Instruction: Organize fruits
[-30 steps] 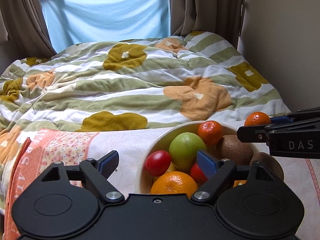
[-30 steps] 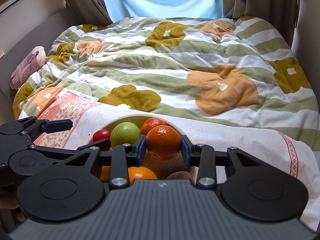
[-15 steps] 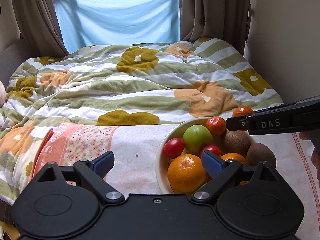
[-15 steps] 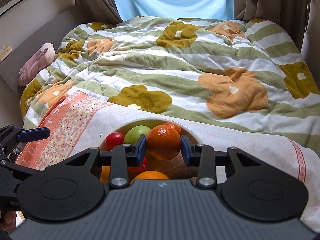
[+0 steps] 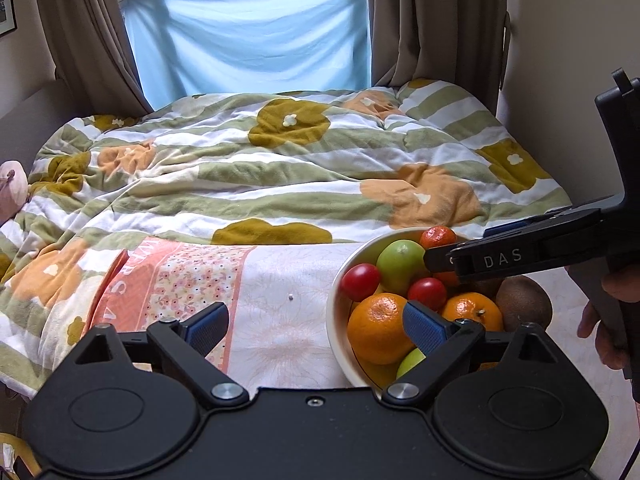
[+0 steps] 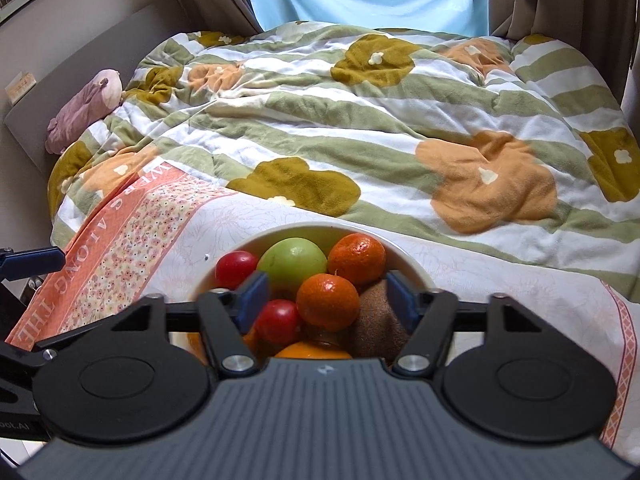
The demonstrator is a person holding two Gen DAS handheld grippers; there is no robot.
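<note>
A white bowl (image 6: 416, 270) on a floral cloth holds a green apple (image 6: 292, 262), two red tomatoes (image 6: 236, 268), tangerines (image 6: 357, 258), an orange (image 5: 378, 328) and kiwis (image 6: 378, 328). My right gripper (image 6: 328, 292) hangs over the bowl and its jaws are opening. A tangerine (image 6: 328, 302) lies between the pads on top of the pile, and neither pad touches it. My left gripper (image 5: 314, 326) is open and holds nothing. It sits left of the bowl (image 5: 334, 308), with its right finger in front of the orange.
The bowl's cloth (image 5: 192, 280) lies on a bed covered by a green-striped flowered quilt (image 5: 280, 168). A pink plush toy (image 6: 84, 112) lies at the bed's left edge. A wall runs along the right. A person's hand (image 5: 612, 320) grips the right tool's handle.
The right jaws have opened and let go of the tangerine, which now rests on the fruit pile. The left gripper has drawn back and left, away from the bowl.
</note>
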